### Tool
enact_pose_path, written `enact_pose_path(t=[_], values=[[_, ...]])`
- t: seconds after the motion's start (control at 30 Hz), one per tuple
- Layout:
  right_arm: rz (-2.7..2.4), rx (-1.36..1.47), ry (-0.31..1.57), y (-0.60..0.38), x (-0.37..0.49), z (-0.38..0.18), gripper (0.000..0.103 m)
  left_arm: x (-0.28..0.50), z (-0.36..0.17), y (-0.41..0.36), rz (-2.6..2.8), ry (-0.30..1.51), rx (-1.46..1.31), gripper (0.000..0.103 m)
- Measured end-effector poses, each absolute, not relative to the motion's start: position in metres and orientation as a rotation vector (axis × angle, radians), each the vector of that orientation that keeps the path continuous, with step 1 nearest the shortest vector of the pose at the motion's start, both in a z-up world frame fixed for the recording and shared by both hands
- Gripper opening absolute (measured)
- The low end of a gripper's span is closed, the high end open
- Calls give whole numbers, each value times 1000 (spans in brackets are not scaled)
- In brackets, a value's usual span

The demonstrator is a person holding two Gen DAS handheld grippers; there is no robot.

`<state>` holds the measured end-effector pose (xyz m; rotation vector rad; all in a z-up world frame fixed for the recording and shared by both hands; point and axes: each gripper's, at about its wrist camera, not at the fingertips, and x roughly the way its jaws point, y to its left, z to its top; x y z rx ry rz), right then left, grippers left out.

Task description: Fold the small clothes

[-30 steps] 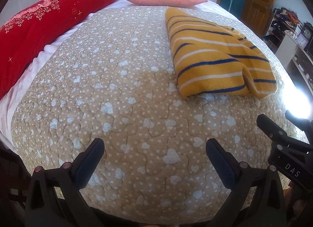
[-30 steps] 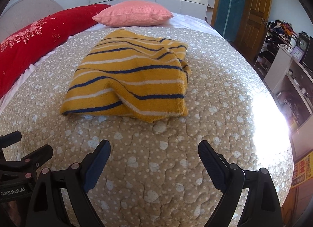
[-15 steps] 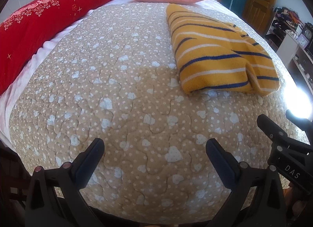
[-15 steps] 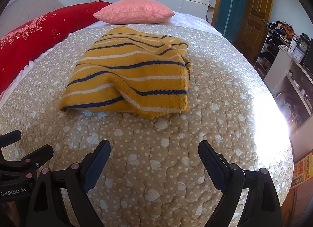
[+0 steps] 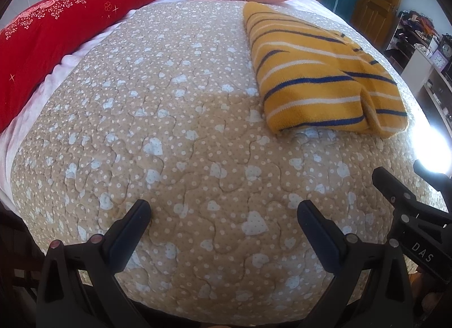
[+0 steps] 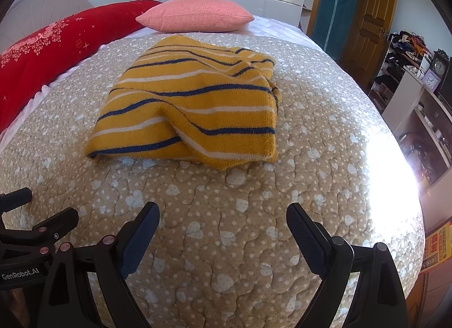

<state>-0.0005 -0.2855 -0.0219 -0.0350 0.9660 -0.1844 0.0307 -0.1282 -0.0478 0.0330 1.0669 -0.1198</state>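
**Inspector:** Both cameras have closed in on the bed since the earlier frames; the yellow striped sweater (image 6: 192,107) now fills more of the right wrist view and sits lower in the left wrist view. Garment itself lies as before.

**Clerk:** Nearest items first?

**Inspector:** Left gripper (image 5: 223,212), bottom of its own frame: jaws spread wide, nothing between them, only quilt behind. Right gripper (image 6: 223,215), bottom of its frame: likewise spread and empty. Each tool shows at the edge of the other's view, the right one at lower right of the left wrist frame, the left one at lower left of the right wrist frame.

**Clerk:** Surface?

**Inspector:** Beige quilt (image 6: 254,229) with white dots and pale hearts, covering the bed. A bright sun patch washes out its right edge.

**Clerk:** The task item?

**Inspector:** Sweater lies folded on the quilt, centre of the right wrist frame, upper right of the left wrist frame (image 5: 319,73). Yellow knit, navy and white stripes. One fold ridge runs diagonally across its near edge. Well apart from both grippers.

**Clerk:** Beyond it?

**Inspector:** Pink pillow (image 6: 195,17) just behind the sweater, top centre. Red embroidered bolster (image 6: 50,54) along the upper left. Wooden door (image 6: 370,20) at upper right; shelves with two clocks (image 6: 436,72) at far right.
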Motion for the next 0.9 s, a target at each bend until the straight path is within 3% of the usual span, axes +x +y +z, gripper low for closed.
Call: enact_pose_path(t=[0.9], values=[[-193,-22,968,-285,-1,-23,94,30,-46,-130,-136,1034,42,103]])
